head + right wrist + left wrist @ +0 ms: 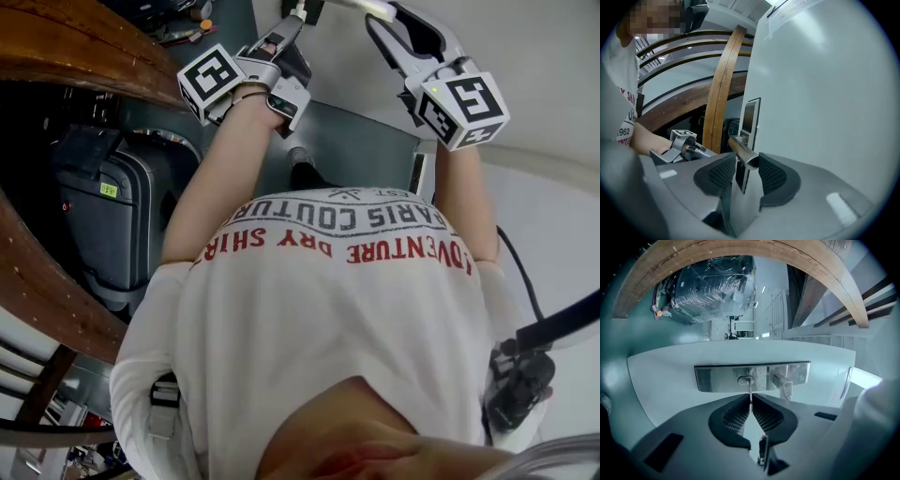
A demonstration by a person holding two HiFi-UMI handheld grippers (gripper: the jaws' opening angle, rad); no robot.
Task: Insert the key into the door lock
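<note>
Most of the insertion looked done: my left hand-held gripper [750,400] was pinched on the key [750,390], its tip in the door lock [746,379], my right hand-held gripper [747,163] clamped the door handle [739,145], and full seating remained unconfirmed.

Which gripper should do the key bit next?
Left, probably. The left gripper pinches the thin silver key, whose tip is at the keyhole of the shiny metal lock plate. The right gripper is busy gripping the steel door handle.
</note>
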